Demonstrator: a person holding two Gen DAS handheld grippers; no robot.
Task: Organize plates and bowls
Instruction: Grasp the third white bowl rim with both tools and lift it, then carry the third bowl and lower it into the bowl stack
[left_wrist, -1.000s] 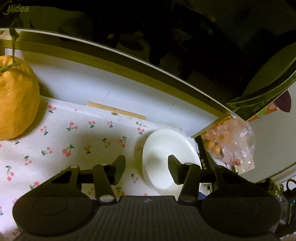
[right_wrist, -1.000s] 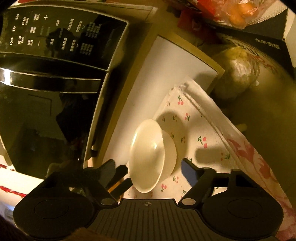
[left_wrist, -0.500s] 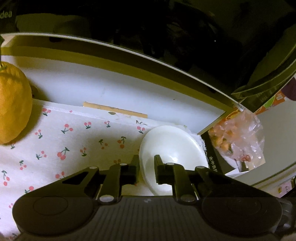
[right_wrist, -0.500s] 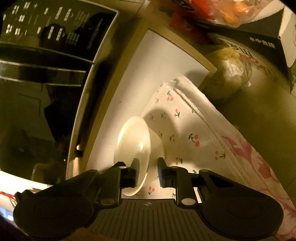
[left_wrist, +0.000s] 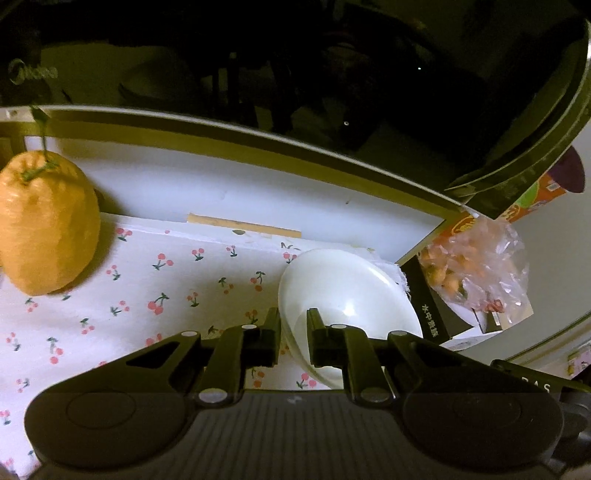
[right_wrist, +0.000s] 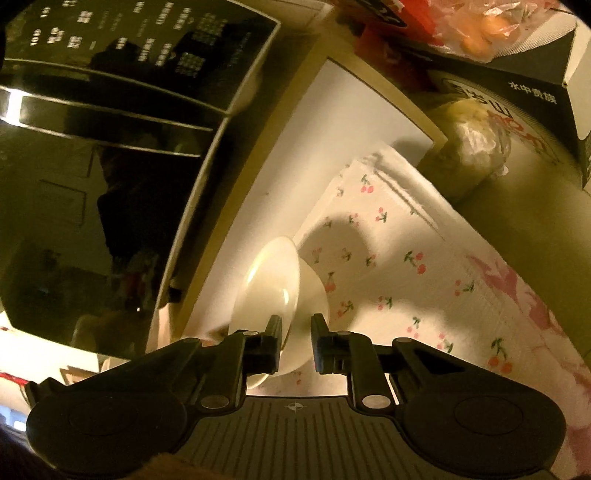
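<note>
A white bowl (left_wrist: 347, 291) is tilted on the cherry-print cloth (left_wrist: 147, 288). My left gripper (left_wrist: 293, 328) is shut on its near rim, one finger inside and one outside. In the right wrist view another white bowl (right_wrist: 273, 291) is tilted up over the cloth (right_wrist: 388, 266). My right gripper (right_wrist: 295, 334) is shut on its rim, the left finger against the inside and the right finger at the outer wall.
A large orange citrus fruit (left_wrist: 44, 225) sits on the cloth at the left. A black microwave (right_wrist: 110, 147) stands behind the white ledge (left_wrist: 258, 199). A plastic bag of small oranges (left_wrist: 476, 269) rests on a black box (left_wrist: 432, 314) to the right.
Both grippers went from open to closed on the bowl rims. Both bowls have tipped up and both views have shifted a little.
</note>
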